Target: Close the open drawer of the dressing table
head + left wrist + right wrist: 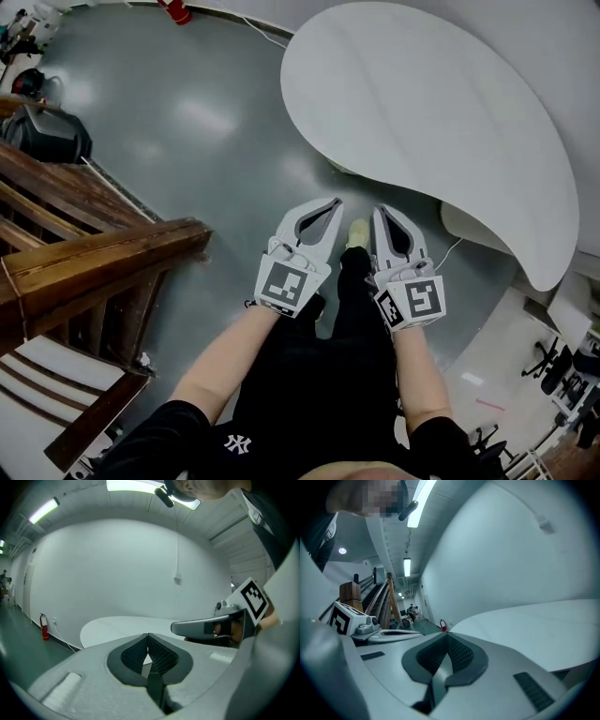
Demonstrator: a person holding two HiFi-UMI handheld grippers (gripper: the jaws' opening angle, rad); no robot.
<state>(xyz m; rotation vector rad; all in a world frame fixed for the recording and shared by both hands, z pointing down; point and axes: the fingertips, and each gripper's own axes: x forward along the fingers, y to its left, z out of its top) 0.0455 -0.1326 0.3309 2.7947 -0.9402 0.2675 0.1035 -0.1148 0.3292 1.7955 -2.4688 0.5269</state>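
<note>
The dressing table's white curved top (422, 103) fills the upper right of the head view, and no open drawer shows in any view. I hold both grippers side by side at waist height over the grey floor, short of the table's near edge. The left gripper (336, 201) has its jaws closed tip to tip with nothing between them, and so does the right gripper (380, 210). In the left gripper view the jaw tips (148, 634) meet in front of the tabletop (122, 625). The right gripper view shows its jaws (446, 634) meeting beside the tabletop (543, 625).
A wooden stair railing (84, 253) runs along the left. A black bag (47, 136) lies at the far left and a red fire extinguisher (174, 9) stands by the far wall. A white rounded piece (469, 228) sits under the table's edge.
</note>
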